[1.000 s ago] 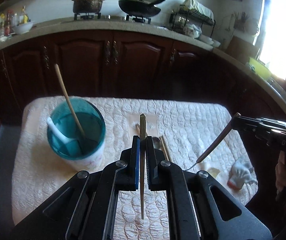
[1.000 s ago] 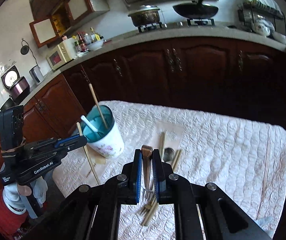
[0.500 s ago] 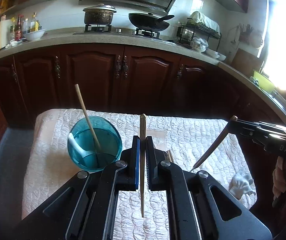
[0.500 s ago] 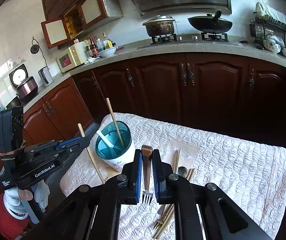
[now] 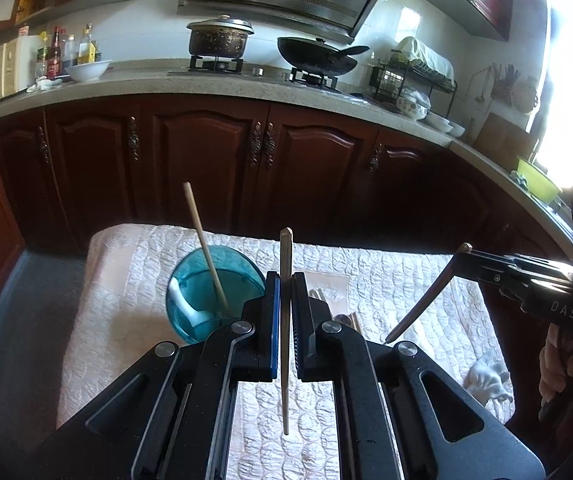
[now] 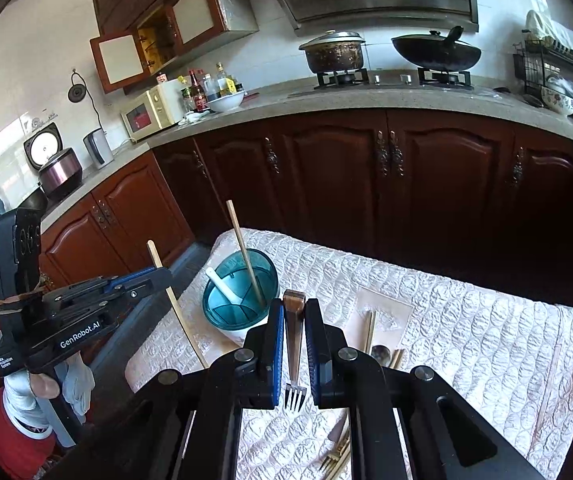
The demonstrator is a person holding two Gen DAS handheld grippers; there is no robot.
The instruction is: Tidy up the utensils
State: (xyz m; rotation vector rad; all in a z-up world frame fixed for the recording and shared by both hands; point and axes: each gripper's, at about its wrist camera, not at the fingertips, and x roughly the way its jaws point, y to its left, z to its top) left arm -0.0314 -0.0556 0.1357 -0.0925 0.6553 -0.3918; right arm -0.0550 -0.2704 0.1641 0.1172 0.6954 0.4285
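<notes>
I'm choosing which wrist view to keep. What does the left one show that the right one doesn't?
Only the left: the person's hand on the right gripper's handle, and a crumpled cloth at the table edge.

Only the right: the fork's tines, forks lying on the table, and the rice cooker.

Both: the teal cup holding a chopstick and a white spoon, plus both shut grippers.

Chopstick (image 5: 285, 320) matt wood; fork (image 6: 294, 344) glossy metal; cup (image 5: 206, 296) translucent teal plastic; tablecloth (image 6: 466, 320) quilted cloth.

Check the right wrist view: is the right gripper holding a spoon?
No, the right gripper is clamped on a fork, tines pointing down.
</notes>
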